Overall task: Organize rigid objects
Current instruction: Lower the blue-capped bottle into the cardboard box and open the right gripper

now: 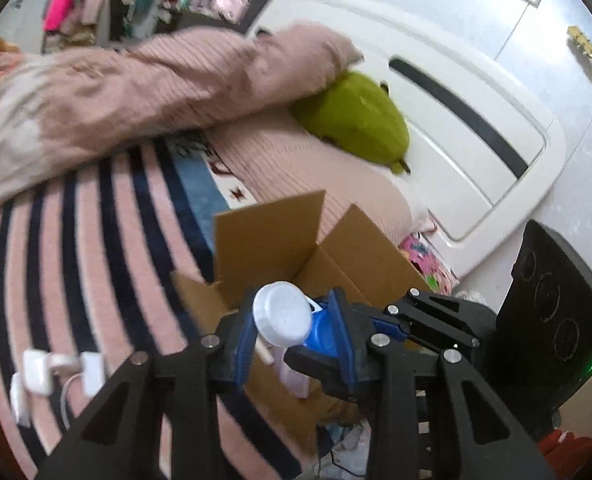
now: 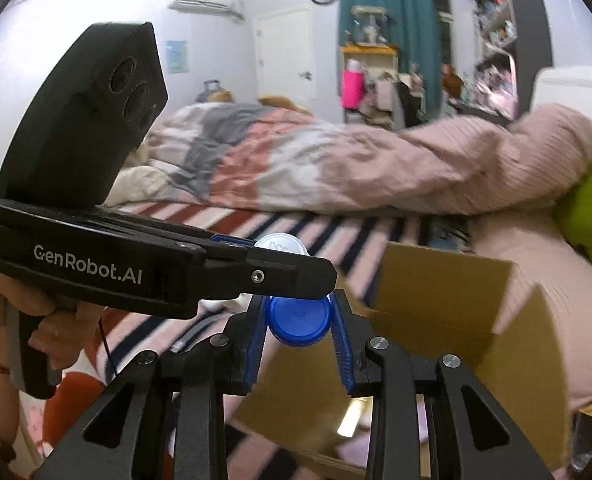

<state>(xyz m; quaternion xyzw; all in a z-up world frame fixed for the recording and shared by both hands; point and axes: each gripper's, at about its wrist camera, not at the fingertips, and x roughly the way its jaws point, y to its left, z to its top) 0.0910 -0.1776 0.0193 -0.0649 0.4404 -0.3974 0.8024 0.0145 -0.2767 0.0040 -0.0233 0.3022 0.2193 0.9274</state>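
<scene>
The left gripper (image 1: 296,330) pinches a white-capped bottle (image 1: 283,313) between its blue pads (image 1: 244,342). The bottle's cap end faces the left camera, tilted up and to the left, so its long axis runs away from the lens, down toward the box (image 1: 272,236); only the round, flat white cap and a pale stretch of body below it show. The right gripper (image 2: 299,322) pinches a blue-capped bottle (image 2: 297,320) just under the cap, its pads (image 2: 341,344) pressing on both sides. That cap is round and ribbed at the rim and faces the right camera, so this bottle's axis also runs away from the lens; the body is hidden behind the cap. In the left view the blue bottle (image 1: 319,334) sits just beside the white cap, touching or nearly so, with the right gripper (image 1: 391,326) reaching in from the right. In the right view the left gripper (image 2: 280,270) crosses in front from the left, held by a hand (image 2: 36,320), and the white cap (image 2: 280,243) peeks above it. Both bottles hang over the open cardboard box (image 2: 447,292), whose flaps stand up. The box rests on a striped pink blanket (image 1: 96,240) on the bed. A white charger (image 1: 36,372) with its cable lies on the blanket to the left, well apart from the box. A green plush (image 1: 355,120) lies by the headboard (image 1: 435,92).
</scene>
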